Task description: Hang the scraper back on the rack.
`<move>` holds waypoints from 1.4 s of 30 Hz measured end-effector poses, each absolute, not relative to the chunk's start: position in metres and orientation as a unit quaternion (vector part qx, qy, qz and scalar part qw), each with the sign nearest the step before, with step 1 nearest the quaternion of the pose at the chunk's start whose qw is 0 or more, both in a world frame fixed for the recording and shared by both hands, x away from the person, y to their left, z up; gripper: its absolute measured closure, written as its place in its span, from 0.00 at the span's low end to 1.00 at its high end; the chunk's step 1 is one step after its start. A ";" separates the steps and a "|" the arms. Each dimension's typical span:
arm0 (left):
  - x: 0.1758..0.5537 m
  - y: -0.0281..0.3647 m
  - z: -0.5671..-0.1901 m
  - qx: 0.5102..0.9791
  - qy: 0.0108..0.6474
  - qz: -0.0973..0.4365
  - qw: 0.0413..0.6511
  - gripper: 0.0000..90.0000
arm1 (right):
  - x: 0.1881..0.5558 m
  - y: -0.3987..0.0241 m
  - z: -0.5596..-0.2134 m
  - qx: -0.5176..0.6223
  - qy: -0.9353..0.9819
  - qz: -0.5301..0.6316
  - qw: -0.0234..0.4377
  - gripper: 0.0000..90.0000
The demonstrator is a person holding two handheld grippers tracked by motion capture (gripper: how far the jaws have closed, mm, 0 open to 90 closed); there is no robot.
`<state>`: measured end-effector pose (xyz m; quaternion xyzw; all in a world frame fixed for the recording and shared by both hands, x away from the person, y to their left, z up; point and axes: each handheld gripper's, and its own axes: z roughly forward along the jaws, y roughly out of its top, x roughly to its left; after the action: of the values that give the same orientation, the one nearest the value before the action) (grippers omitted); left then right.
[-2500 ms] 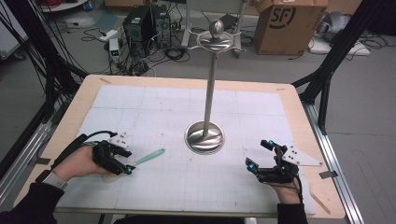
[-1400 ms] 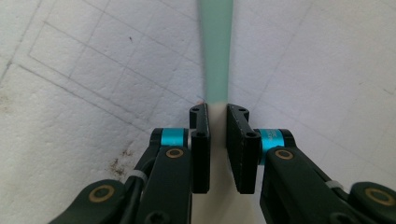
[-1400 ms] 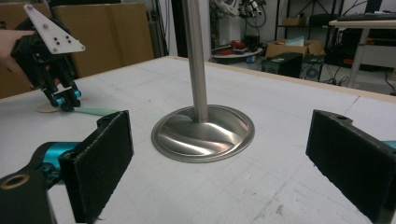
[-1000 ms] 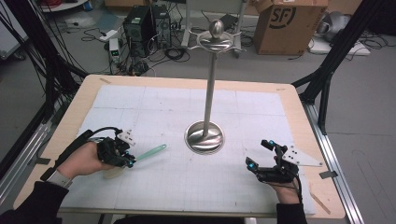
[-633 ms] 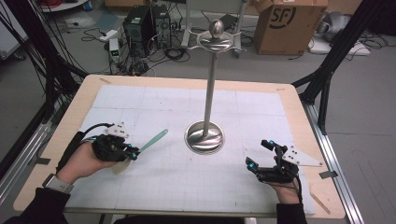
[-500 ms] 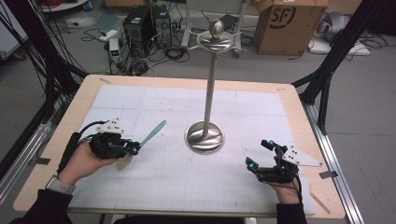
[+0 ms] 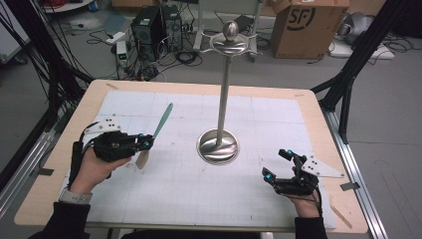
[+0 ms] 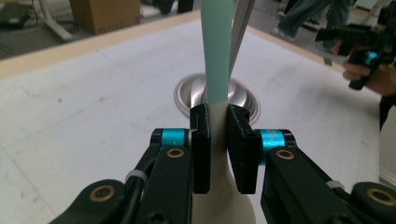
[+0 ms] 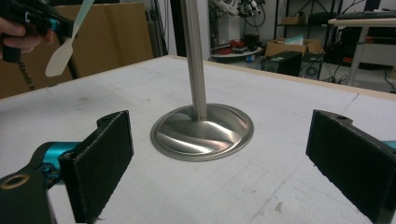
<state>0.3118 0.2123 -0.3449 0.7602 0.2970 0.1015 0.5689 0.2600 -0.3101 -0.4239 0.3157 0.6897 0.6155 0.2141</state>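
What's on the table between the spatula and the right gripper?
High view: the silver metal stand sits between the cream-and-teal spatula and right gripper.

The wooden counter (image 7: 318, 107) is covered almost to its edges by a white gridded mat (image 7: 189, 184). A metal stand (image 7: 218, 145) rests on the mat near the counter's middle, pole upright.

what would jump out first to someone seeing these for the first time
A tall steel stand rises from a round base at the middle of the table. At the table's left, the left claw is clamped on a spatula with a mint-green handle and cream blade, held off the surface. The right claw rests open near the right edge, holding nothing.
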 end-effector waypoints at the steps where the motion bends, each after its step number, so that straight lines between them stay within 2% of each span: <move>1: 0.312 0.210 -0.342 0.756 0.290 0.100 0.578 0.89 | 0.260 -0.310 -0.424 0.317 0.690 0.615 0.213 0.07; 8: 0.317 0.192 -0.319 0.754 0.268 0.123 0.588 0.89 | 0.260 -0.311 -0.424 0.316 0.688 0.617 0.215 0.07; 13: 0.316 0.186 -0.304 0.734 0.255 0.134 0.615 0.89 | 0.260 -0.310 -0.424 0.315 0.689 0.617 0.213 0.07; 28: 0.321 0.161 -0.250 0.730 0.212 0.171 0.626 0.89 | 0.259 -0.310 -0.424 0.316 0.687 0.619 0.212 0.07; 42: 0.323 0.151 -0.233 0.723 0.192 0.180 0.639 0.89 | 0.260 -0.310 -0.424 0.313 0.689 0.619 0.212 0.07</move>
<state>0.3227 0.1510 -0.2331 0.7227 0.1922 0.1799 0.6391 0.2597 -0.3101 -0.4239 0.3134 0.6886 0.6188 0.2116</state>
